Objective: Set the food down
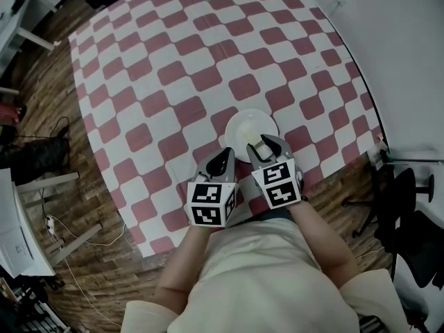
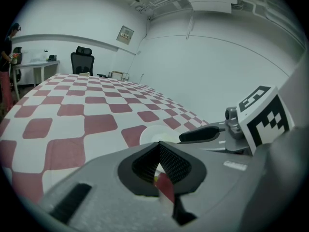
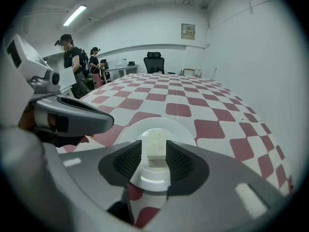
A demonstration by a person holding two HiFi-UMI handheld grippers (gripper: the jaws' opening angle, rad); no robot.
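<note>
The food, a pale, crumbly-looking block, is down on the white plate, a little in from the near rim, and it looks upright. The right tongs stand on either side of it. The far pad sits right against the block, but a sliver of plate shows between the block and the near pad. So I read these tongs as parted around the food rather than pinching it. The block appears to rest on the plate under its own weight.

The set-down looks as good as done, then, and what is left is a clean getaway. That one touching pad is the risk. If the tongs pull off sideways or twist, the block could tip or get dragged toward the rim. The better move is to spread the tongs a touch wider so both pads clear. Then lift straight up and back along their own line, with no sweep across the plate. The block looks soft, so any nudge could break a corner.

The left tongs are closed, pads meeting at the tip, with nothing held between them. From the head view they hover just beside the plate's near-left edge, close to the right tongs. They are best kept parked there, out of the way.

The plate sits near the front edge of the desk, on a red-and-white checked cloth, with nothing else close by.
</note>
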